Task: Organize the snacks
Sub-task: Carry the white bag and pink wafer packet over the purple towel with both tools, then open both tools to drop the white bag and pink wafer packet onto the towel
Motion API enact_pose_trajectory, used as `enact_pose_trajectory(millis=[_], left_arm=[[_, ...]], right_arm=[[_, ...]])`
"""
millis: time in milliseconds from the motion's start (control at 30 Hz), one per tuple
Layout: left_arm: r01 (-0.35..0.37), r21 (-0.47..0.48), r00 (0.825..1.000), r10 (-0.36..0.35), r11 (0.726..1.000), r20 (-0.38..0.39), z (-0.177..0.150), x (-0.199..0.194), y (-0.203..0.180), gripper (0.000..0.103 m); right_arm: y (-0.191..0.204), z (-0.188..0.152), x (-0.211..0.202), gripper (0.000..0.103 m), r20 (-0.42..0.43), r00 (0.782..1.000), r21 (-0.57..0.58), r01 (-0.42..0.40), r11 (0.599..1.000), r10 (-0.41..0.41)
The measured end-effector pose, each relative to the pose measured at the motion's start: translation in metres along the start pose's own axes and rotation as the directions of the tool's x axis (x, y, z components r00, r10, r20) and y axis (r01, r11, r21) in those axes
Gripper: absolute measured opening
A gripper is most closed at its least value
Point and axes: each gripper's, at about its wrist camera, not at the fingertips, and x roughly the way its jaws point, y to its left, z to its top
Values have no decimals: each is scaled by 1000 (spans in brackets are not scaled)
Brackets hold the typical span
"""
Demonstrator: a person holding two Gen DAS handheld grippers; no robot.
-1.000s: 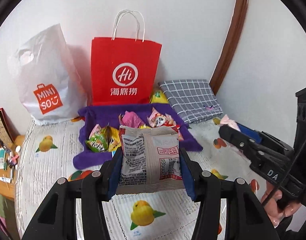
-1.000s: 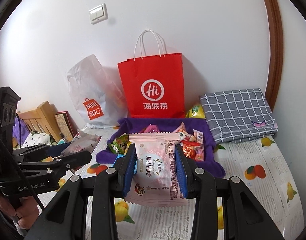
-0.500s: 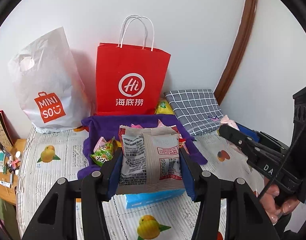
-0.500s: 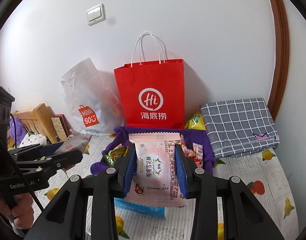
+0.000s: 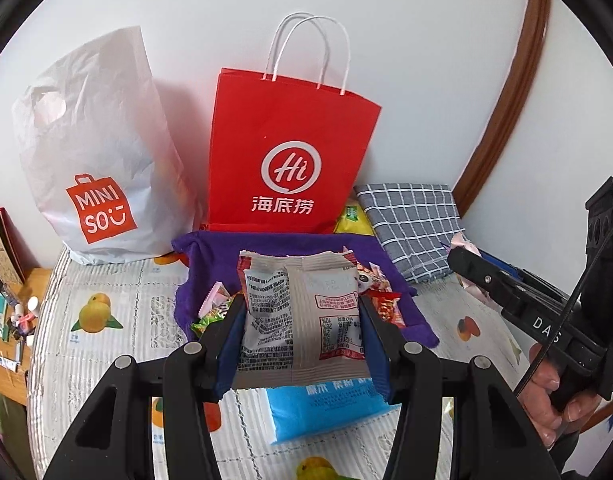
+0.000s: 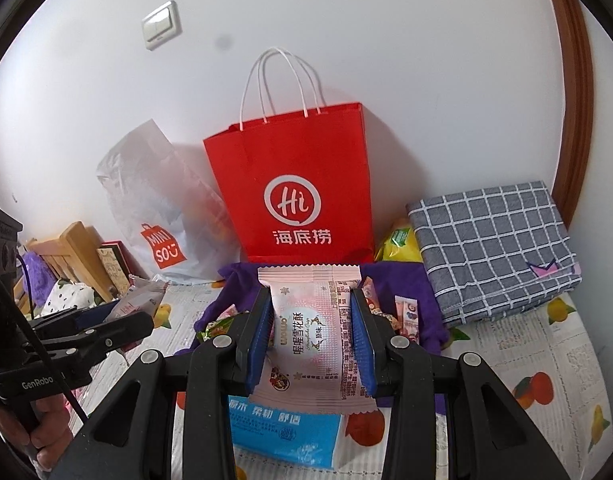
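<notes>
The left gripper (image 5: pixel 302 320) is clamped on a grey snack packet (image 5: pixel 302 312) and the right gripper (image 6: pixel 312 340) on a pink snack packet (image 6: pixel 312 332), both above the purple cloth (image 5: pixel 210 256); carry each clear over the red bag (image 5: pixel 286 152) rim before releasing; since a second ago both have neared the bags, and a blue pack (image 5: pixel 322 408) now shows below.

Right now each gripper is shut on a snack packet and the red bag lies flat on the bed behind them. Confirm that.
Not quite. The red bag stands upright against the wall, not flat; the right wrist view shows it. The rest holds: the left gripper is shut on a grey packet, the right gripper on a pink packet.
</notes>
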Motion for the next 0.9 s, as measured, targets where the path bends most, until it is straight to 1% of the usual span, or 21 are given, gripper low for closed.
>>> enact_pose_trajectory(millis=[133,300,400,600,767,900], left_arm=[[-16,7,1000,16,1000,-10,6,12,4,51],[-41,30,999,42,999,-27,14,26,6,51],[-44,19,999,45,999,-29,18,32,11,51],[-45,-10,998,45,999,-51,24,49,23,51],[-54,-5,996,54,999,-71,25,62,29,51],[-56,3,995,56,998,-87,26,73,32,51]], right_arm=[[1,1,10,38,9,1000,-33,11,999,-11],[2,11,28,38,-16,1000,-76,24,997,-25],[4,17,36,38,-11,999,-102,35,994,-36],[-1,18,55,38,-24,999,-102,37,994,-40],[-10,14,79,38,-73,996,-98,48,994,-56],[-16,11,88,38,-98,994,-97,44,994,-53]])
